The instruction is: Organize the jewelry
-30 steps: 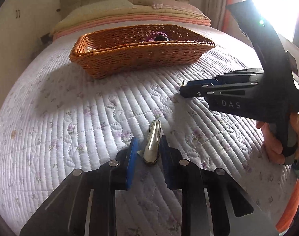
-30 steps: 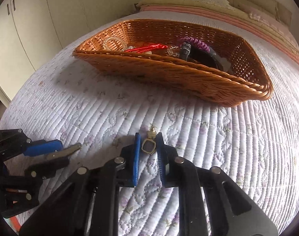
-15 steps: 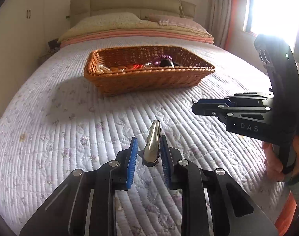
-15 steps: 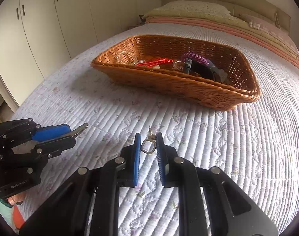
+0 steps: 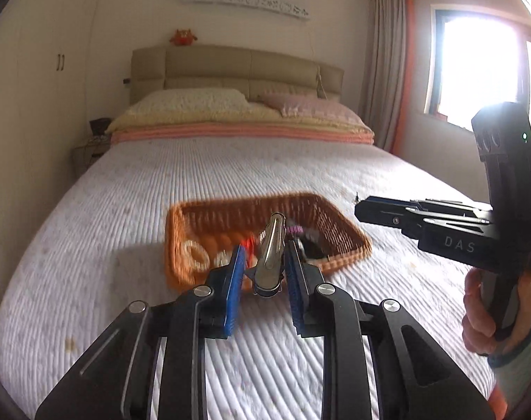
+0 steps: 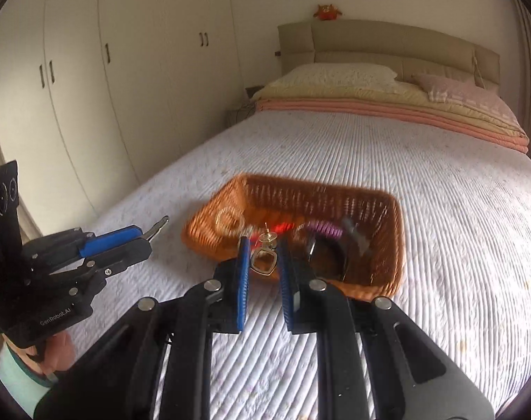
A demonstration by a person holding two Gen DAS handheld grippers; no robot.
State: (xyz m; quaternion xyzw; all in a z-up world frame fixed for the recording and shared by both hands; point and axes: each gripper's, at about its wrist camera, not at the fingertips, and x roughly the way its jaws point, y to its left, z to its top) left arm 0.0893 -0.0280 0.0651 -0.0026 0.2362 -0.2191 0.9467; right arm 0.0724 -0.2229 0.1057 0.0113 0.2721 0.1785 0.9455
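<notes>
Left wrist view showed the left gripper (image 5: 263,269) clamped on a silver clip (image 5: 270,255), above the near edge of the basket (image 5: 349,241). The right gripper (image 6: 263,260) pinched a gold earring (image 6: 263,259) over the same basket. For a good drop, I judge each piece should be well inside the rim before the jaws part. Blur made the basket's contents hard to read.

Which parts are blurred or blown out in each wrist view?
Left wrist view: the window is blown out white, the wicker basket is motion-smeared, while the held hair clip stays sharp. Right wrist view: the basket is smeared; the earring is fairly crisp.
</notes>
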